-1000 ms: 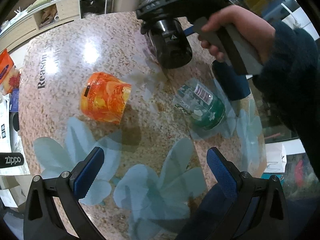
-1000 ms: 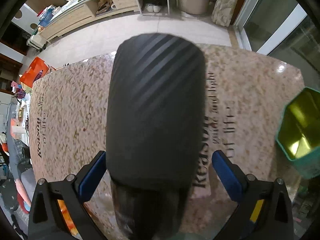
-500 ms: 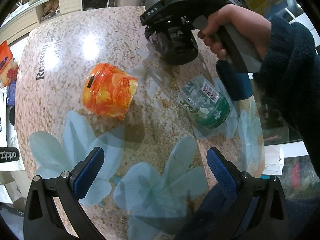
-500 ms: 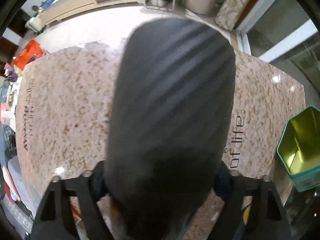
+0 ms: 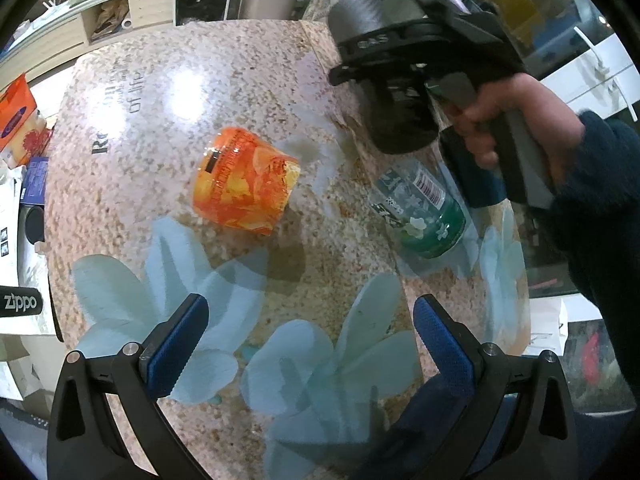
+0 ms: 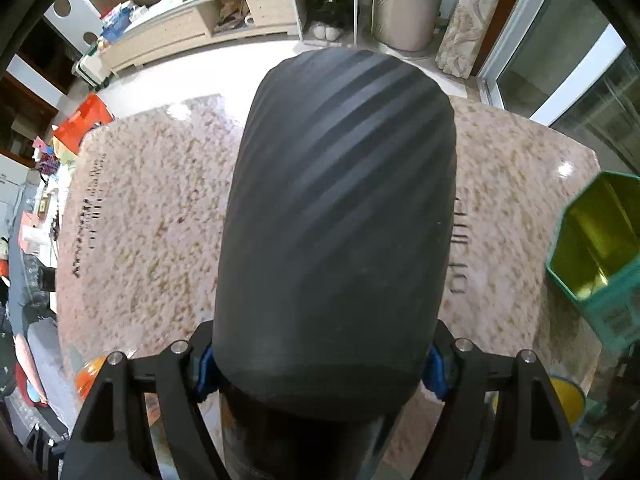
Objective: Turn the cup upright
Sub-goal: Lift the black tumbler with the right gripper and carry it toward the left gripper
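Note:
A black ribbed cup (image 6: 336, 232) fills the middle of the right wrist view. My right gripper (image 6: 320, 364) is shut on it near its lower end and holds it off the speckled table (image 6: 140, 220). In the left wrist view the same cup (image 5: 384, 80) is lifted and tilted at the far right, inside the right gripper (image 5: 400, 64). My left gripper (image 5: 310, 340) is open and empty over the near edge of the table (image 5: 200, 80).
An orange patterned jar (image 5: 244, 182) lies on the table's middle and a green glass jar (image 5: 424, 212) to its right. An open teal tin (image 6: 596, 248) stands at the table's right side. Shelves and a floor lie beyond.
My right gripper has closed onto the black cup and lifted it off the table, tilting it. The left gripper stays open and has shifted only slightly.

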Tool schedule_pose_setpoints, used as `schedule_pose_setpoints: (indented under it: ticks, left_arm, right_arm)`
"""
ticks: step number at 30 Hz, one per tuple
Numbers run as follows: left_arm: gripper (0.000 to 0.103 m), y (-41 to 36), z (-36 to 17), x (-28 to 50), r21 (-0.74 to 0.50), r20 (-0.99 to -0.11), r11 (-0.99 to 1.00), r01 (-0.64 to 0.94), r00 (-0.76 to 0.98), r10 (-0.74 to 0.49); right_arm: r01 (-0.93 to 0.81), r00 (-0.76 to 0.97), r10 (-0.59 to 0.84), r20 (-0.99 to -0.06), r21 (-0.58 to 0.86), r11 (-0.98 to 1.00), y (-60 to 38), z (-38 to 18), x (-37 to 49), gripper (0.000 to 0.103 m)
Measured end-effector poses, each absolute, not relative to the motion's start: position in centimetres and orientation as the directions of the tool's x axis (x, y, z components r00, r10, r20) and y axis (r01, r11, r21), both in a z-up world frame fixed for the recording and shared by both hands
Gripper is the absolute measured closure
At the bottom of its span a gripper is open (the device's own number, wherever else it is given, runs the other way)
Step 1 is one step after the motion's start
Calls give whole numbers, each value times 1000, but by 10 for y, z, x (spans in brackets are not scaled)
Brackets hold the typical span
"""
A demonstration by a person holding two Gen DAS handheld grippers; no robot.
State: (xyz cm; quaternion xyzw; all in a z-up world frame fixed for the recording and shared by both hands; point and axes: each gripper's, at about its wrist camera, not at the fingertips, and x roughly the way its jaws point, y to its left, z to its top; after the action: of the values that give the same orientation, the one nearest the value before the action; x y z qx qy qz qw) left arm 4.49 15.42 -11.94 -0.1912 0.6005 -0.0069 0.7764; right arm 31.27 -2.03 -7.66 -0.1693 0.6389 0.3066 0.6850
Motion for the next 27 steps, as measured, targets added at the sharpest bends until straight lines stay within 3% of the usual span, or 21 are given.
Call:
schedule_pose_setpoints:
  ticks: [14,27]
  left_arm:
    - [0,136,-81,8,-241,-931,926,-292,340,-135]
    - [0,98,-78,-36,-191,-948,910,-367,310,-74]
  right_arm:
    - [-687,39,350,-936,230,690,-120,36,236,28]
    - [-671,-56,345,-937,291,681,-166,21,178,27]
